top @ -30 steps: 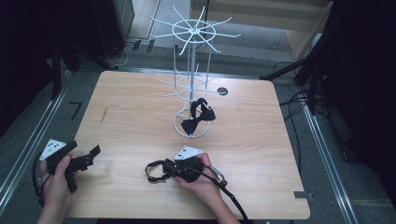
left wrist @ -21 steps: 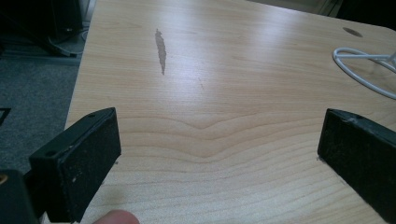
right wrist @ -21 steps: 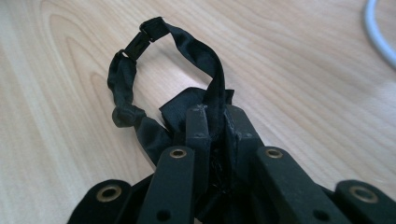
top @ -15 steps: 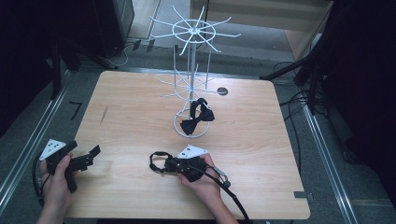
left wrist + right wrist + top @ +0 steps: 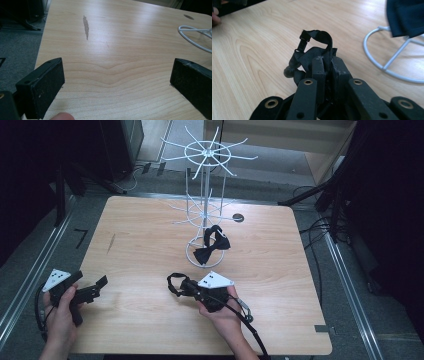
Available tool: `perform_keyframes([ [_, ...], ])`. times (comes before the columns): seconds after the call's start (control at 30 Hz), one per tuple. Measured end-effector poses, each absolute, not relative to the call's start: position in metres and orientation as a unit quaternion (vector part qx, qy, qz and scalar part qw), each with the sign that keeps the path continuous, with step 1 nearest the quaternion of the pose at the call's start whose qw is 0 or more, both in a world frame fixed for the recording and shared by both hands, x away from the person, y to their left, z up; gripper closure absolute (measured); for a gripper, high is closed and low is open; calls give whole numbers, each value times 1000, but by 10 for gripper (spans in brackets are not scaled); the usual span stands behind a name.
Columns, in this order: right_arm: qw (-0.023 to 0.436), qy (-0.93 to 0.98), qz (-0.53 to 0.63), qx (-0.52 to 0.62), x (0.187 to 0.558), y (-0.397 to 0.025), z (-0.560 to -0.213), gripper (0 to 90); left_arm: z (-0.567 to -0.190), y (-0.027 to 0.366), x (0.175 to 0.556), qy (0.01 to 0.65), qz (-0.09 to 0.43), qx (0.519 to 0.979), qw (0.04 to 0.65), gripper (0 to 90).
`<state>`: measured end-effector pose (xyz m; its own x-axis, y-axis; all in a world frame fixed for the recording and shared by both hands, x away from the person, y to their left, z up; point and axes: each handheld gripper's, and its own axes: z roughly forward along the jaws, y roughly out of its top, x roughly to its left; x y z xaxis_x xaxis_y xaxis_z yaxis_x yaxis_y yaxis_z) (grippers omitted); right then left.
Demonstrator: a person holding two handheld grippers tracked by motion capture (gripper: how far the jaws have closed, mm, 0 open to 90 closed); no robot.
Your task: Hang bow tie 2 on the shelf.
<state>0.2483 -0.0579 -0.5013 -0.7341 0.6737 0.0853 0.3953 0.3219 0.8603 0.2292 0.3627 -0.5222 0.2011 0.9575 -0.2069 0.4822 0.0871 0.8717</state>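
1. Since the earlier frame, the black strap [image 5: 317,47] shifted slightly left, low over the table [image 5: 140,235].
2. Right gripper [image 5: 186,287] pinched it, near the white rack [image 5: 205,195].
3. Left gripper [image 5: 117,82] rested spread wide, well apart.

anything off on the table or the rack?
One mark: a dark streak on the tabletop, left of the white rack; it looks like a scuff or stain. A black bow tie hangs low on the rack. The right hand-held gripper pinches another bow tie's strap.
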Motion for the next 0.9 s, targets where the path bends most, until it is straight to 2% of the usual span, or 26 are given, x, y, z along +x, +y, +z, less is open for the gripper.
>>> perform_keyframes([
  [0.9,191,767,515,331,248,-73,-457,837,-522,363,229,578,260,623,459,0],
])
